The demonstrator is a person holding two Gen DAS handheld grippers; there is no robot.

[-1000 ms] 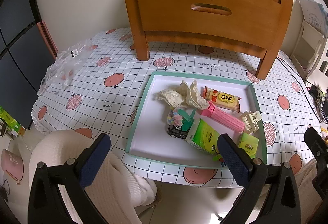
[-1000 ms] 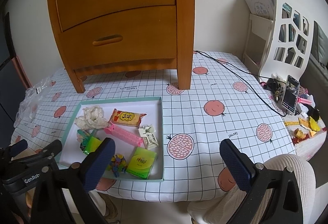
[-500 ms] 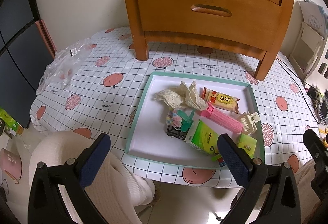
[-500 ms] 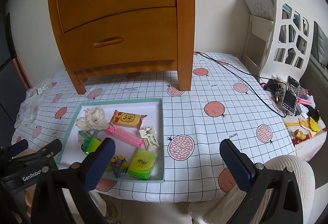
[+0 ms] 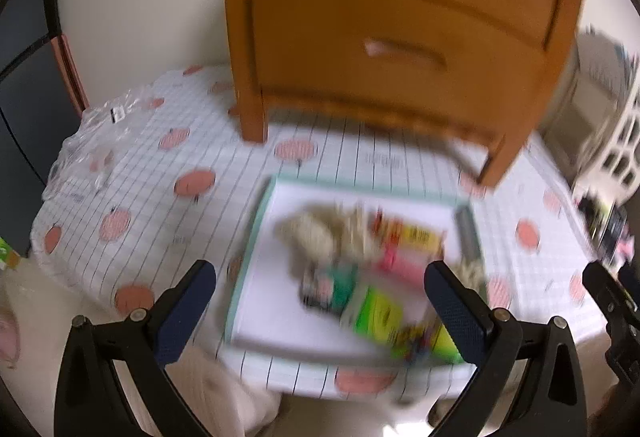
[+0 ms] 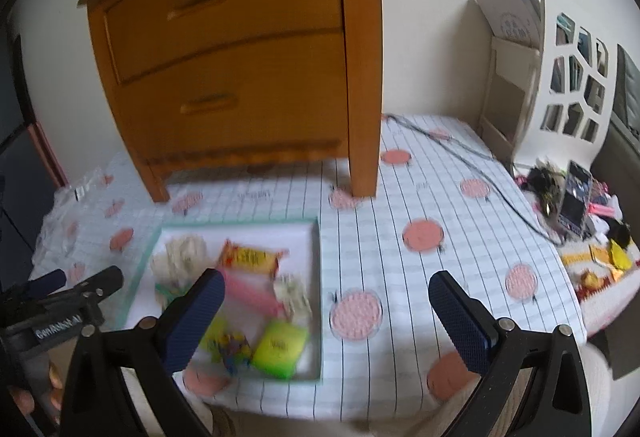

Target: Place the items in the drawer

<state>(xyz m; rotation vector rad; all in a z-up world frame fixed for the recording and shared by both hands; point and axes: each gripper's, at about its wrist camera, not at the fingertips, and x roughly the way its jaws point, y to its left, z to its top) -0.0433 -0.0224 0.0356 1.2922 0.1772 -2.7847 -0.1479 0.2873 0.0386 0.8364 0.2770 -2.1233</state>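
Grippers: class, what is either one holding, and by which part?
Nothing. The left gripper and right gripper are both open and empty, above the tray.

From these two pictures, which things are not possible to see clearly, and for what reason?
- Items in the tray: left wrist view, motion blur smears them; package print unreadable.
- Yellow-green pack: right wrist view, blurred, label illegible.
- Inside of the drawers: both views, fronts shut.
- Small clutter beside the phone: right wrist view, too small to identify.
- Left tool body: cut off by the bottom edge.
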